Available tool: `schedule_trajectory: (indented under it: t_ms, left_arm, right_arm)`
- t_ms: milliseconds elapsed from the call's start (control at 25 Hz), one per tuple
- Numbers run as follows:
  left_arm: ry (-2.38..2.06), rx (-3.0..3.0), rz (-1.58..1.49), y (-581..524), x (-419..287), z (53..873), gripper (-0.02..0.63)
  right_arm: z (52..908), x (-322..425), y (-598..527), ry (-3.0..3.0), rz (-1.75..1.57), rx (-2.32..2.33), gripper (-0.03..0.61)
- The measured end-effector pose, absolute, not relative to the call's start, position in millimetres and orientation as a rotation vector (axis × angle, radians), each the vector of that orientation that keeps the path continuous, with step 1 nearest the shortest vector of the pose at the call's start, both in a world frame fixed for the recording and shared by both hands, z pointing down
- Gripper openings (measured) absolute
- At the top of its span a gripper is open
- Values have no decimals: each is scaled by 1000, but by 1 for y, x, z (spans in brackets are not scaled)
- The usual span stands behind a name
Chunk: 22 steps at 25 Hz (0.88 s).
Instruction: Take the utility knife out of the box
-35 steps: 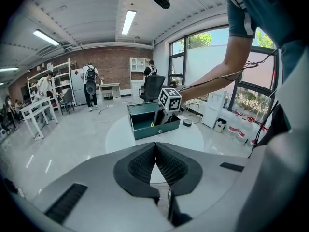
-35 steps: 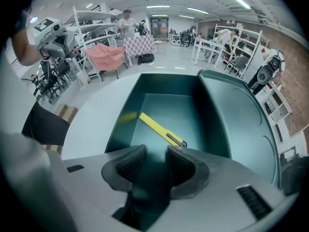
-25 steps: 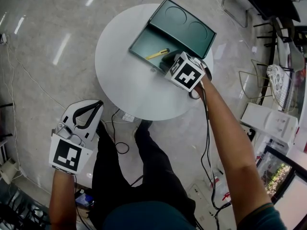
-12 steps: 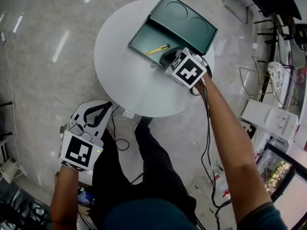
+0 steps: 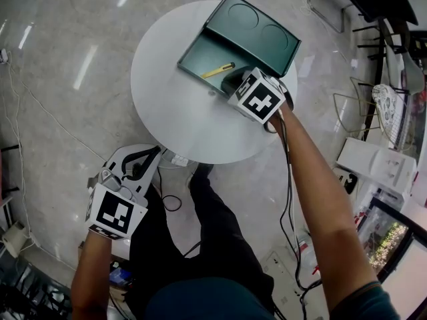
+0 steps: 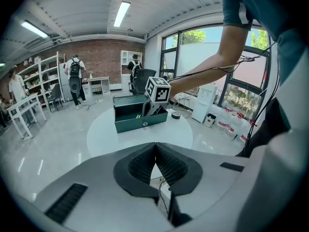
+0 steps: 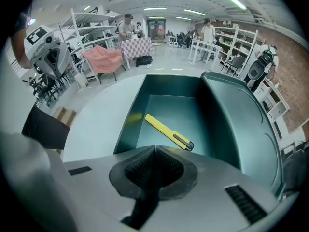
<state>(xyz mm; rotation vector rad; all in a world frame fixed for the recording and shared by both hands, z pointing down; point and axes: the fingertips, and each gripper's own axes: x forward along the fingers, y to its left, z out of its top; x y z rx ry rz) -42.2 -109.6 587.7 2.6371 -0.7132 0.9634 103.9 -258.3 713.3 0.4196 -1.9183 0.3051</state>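
Observation:
The yellow utility knife (image 5: 219,70) (image 7: 169,132) lies on the floor of the open dark green box (image 5: 193,72) (image 7: 126,124), whose lid (image 5: 261,31) is folded back on the round white table (image 5: 180,122). My right gripper (image 5: 231,81) (image 7: 155,148) hangs tilted down over the box's near edge, just short of the knife. Its jaws are closing the last bit, and the pads meet with nothing between them. My left gripper (image 5: 144,156) (image 6: 155,144) is shut and empty, held low off the table beside the person's leg. From there the box (image 6: 137,122) appears far off.
A small dark roll (image 5: 269,127) (image 6: 176,115) lies on the table by the right wrist. Cables (image 5: 167,202) trail over the glossy floor under the table. Wire chairs (image 5: 357,109) and white boxes (image 5: 373,165) stand at the right. People stand far back in both gripper views.
My left gripper has drifted right and lower, toward the person's legs. The right gripper has stayed over the box's near edge, and the knife has not moved.

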Motion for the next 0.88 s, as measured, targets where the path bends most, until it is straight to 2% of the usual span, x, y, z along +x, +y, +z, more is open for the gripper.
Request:
schedule_trajectory:
  t_ms: [880]
  left_arm:
    - [-690, 2635, 974, -94, -41, 588, 18]
  right_arm:
    - [711, 100, -251, -1921, 281, 500, 37]
